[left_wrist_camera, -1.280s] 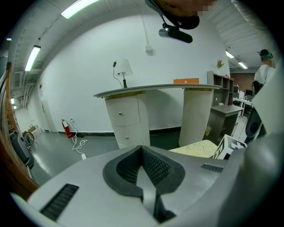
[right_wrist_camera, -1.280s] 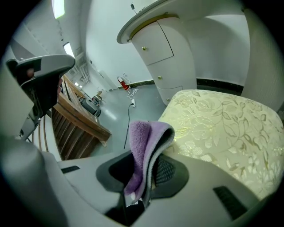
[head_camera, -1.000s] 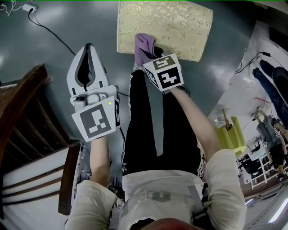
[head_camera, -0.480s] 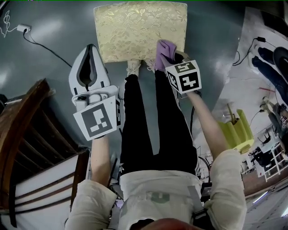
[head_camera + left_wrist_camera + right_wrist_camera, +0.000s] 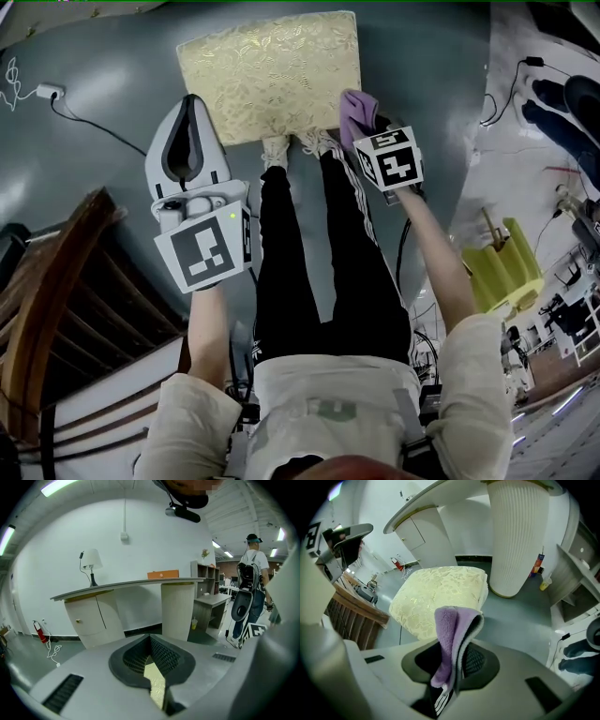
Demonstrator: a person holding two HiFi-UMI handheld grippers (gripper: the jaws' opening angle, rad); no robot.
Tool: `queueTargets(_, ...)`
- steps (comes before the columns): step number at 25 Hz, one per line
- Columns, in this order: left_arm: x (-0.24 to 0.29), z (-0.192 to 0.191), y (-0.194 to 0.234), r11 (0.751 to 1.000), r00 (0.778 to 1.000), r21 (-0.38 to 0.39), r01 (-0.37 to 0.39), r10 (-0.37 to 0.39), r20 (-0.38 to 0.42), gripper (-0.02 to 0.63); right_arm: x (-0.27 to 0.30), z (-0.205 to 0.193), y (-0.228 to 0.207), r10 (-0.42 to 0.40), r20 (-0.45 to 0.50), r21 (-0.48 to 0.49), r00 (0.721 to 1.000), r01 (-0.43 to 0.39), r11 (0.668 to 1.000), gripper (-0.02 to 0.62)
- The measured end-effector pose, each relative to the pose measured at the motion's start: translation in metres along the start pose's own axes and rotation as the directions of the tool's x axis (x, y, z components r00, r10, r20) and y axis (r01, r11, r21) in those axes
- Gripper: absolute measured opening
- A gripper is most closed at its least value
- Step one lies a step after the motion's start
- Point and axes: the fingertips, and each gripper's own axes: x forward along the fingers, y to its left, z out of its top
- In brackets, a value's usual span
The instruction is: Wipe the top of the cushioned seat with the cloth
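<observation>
Fingers of the right gripper clamp a folded, fuzzy purple cloth by the cream floral cushioned seat; left gripper closed, empty.

Purple cloth; pale gold floral-patterned seat; grey floor.

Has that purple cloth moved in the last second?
Yes: held by the right hand-held gripper, the cloth slid rightward along the near edge of the cushioned seat.

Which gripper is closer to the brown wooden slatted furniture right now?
Left. The left gripper hangs just right of the wooden furniture; the right gripper, shut on the cloth, is beyond the person's legs.
</observation>
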Motion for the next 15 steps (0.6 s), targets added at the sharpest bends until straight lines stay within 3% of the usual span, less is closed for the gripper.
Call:
queueTargets(7,0.004,-0.008,-0.01,0.999,0.999,0.019,0.033,-0.033,-0.014,0.006,-0.002,-0.013,-0.03,-0.064,-0.013,0.049,0.998,0.065,0.997,0.094)
queueTargets(12,0.003,-0.012,-0.021,0.998,0.998,0.012,0.054,-0.054,-0.025,0.006,0.007,-0.032,-0.045,-0.101,-0.086,0.013,0.991,0.103,0.995,0.094)
queueTargets(15,0.004,-0.013,-0.023,0.998,0.998,0.018,0.061,-0.061,-0.027,0.006,0.007,-0.033,-0.046,-0.104,-0.078,0.032,0.992,0.107,0.994,0.094)
